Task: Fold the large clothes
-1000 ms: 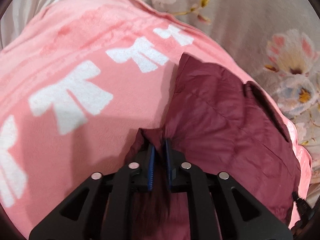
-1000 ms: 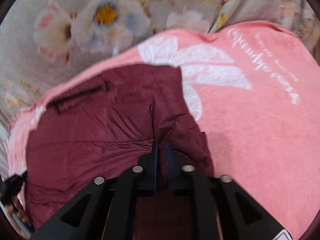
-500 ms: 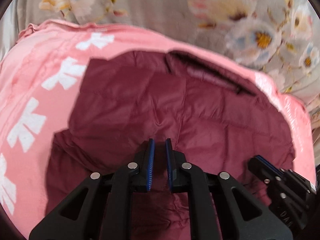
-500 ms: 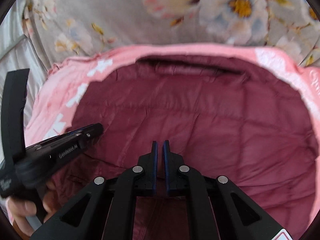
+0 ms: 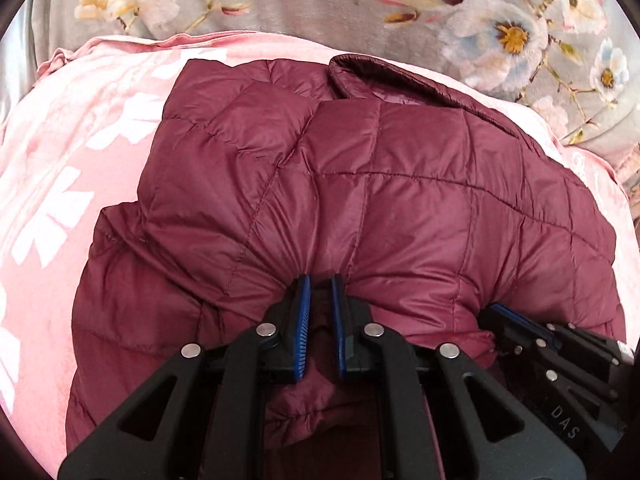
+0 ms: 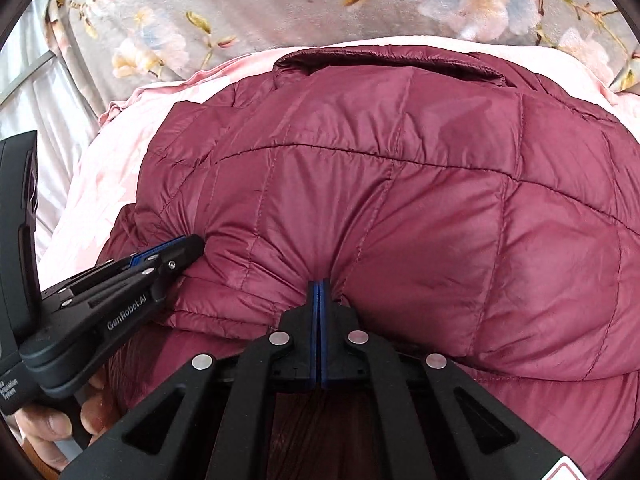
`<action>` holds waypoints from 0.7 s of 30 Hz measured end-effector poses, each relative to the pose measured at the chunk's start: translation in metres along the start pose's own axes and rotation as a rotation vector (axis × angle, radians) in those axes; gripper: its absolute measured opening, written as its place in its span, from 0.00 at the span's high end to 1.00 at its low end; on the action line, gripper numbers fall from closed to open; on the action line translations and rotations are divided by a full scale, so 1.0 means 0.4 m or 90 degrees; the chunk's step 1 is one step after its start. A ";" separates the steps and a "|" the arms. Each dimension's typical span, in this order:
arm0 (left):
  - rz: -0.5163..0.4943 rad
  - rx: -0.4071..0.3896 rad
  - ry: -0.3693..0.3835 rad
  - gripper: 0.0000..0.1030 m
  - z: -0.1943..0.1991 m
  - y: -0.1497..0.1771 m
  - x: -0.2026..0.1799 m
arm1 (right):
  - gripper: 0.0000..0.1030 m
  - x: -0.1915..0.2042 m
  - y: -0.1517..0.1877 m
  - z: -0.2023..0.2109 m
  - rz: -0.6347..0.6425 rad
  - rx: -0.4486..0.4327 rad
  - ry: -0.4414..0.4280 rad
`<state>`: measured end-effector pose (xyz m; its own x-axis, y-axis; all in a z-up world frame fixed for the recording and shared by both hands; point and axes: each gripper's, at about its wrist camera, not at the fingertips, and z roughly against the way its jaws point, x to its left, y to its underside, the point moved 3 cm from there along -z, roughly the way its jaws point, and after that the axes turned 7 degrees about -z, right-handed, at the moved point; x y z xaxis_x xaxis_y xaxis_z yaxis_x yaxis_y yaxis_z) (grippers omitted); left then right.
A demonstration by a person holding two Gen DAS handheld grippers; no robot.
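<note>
a maroon quilted puffer jacket (image 5: 360, 184) lies folded over on a pink blanket (image 5: 60, 184) with white markings, and the blanket is spread on a bed sheet (image 5: 304, 4) printed with pale flowers on grey. the jacket's collar (image 6: 384, 62) sits at the far edge, toward the floral sheet, and its near edge is a thick rounded fold that bulges up toward both cameras. the left gripper (image 5: 319, 286) has its jaws nearly together, clamped on a bunch of the jacket's fabric at that near fold; the cloth puckers in tight creases around the blue pads (image 5: 304, 312). the right gripper (image 6: 319, 286) has its jaws pressed fully together, and the fabric gathers into a pinch right at their tips, so it grips a thin layer of the jacket at the same fold. in the left wrist view the right gripper (image 5: 496, 312) shows at the lower right, its tip buried in the fold just beside the left one. in the right wrist view the left gripper (image 6: 188, 246) comes in from the left, tip against the jacket, and a hand (image 6: 52, 432) holds its handle at the lower left corner. both grippers point down at the jacket's near edge, close to each other.
</note>
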<state>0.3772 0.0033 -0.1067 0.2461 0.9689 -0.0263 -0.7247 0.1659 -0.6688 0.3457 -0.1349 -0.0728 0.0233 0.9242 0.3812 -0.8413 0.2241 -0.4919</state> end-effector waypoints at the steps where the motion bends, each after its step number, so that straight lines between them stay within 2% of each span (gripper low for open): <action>1: 0.001 0.000 -0.002 0.90 0.002 0.003 0.000 | 1.00 -0.001 0.006 0.004 0.001 0.001 -0.001; 7: -0.009 -0.003 -0.016 0.90 0.017 0.018 -0.006 | 1.00 -0.004 0.008 0.008 0.004 0.010 -0.015; 11: 0.032 -0.013 0.014 0.90 0.038 0.007 0.026 | 0.97 -0.029 -0.030 0.046 -0.010 0.023 -0.046; 13: 0.048 -0.026 0.023 0.77 0.065 -0.013 0.047 | 0.89 -0.066 -0.077 0.089 -0.030 -0.004 -0.045; 15: 0.054 -0.053 0.032 0.48 0.096 -0.051 0.062 | 0.64 -0.116 -0.133 0.124 -0.076 -0.031 -0.050; 18: 0.085 -0.081 0.067 0.42 0.119 -0.143 0.079 | 0.63 -0.212 -0.236 0.139 -0.181 -0.052 -0.076; 21: 0.133 -0.060 0.133 0.38 0.077 -0.239 0.084 | 0.63 -0.265 -0.311 0.105 -0.246 -0.052 -0.091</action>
<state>0.4350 0.0257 -0.0207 0.2328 0.9199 -0.3157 -0.7133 -0.0592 -0.6984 0.4252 -0.2736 -0.0191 0.2481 0.7167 0.6517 -0.7394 0.5748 -0.3506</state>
